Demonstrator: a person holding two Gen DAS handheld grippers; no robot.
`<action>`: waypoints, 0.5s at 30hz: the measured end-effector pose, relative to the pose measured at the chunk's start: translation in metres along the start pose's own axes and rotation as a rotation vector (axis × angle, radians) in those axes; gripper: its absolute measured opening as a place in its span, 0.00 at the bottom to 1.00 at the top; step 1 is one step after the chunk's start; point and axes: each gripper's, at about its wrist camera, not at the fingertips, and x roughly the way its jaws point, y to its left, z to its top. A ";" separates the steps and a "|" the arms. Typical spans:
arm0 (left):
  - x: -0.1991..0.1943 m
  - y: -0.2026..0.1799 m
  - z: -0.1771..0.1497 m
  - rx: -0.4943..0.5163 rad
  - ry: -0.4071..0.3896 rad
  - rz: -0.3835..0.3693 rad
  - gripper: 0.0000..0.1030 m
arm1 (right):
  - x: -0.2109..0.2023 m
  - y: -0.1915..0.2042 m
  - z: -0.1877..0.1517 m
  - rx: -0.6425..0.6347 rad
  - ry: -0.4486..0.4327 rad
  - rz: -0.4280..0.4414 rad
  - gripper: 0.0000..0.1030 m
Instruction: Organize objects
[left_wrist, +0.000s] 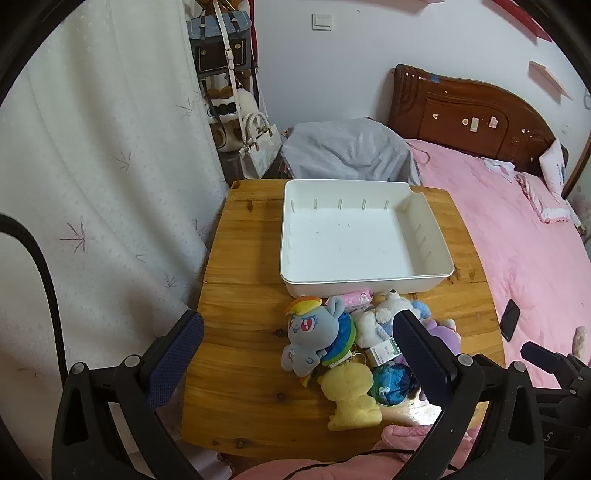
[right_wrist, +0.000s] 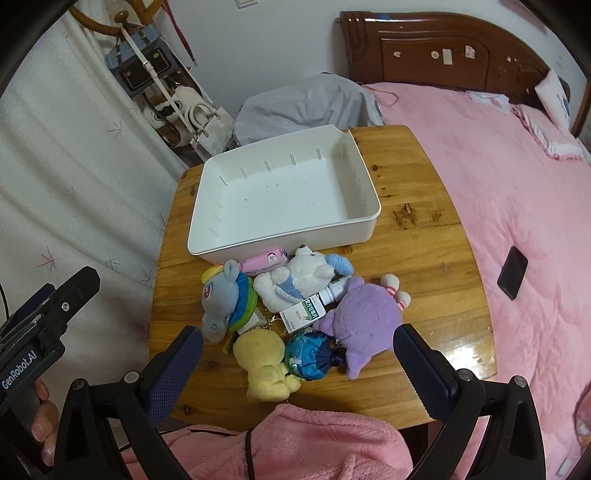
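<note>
Both grippers hang over the near edge of the wooden table (right_wrist: 424, 177) with jaws spread wide and nothing between them — the left gripper (left_wrist: 295, 354) above the blue pony plush (left_wrist: 314, 332), the right gripper (right_wrist: 297, 365) above the yellow plush (right_wrist: 264, 363) and blue ball (right_wrist: 308, 354). The white tray (right_wrist: 207, 236) sits empty just beyond the heap. Toys lie touching and overlapping, with a keychain (right_wrist: 275, 321) and small carton (right_wrist: 303, 314) tucked among them — closing on one could snag a neighbour, dragging it off the table edge.
</note>
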 end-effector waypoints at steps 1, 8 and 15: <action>0.000 0.001 0.000 0.002 0.001 -0.006 0.99 | 0.000 0.000 -0.001 0.007 0.000 -0.001 1.00; 0.001 0.009 -0.002 0.022 0.011 -0.061 0.99 | 0.000 -0.001 -0.012 0.082 0.007 -0.006 1.00; 0.009 0.013 -0.006 0.051 0.053 -0.131 0.99 | 0.004 -0.009 -0.028 0.178 0.032 -0.019 1.00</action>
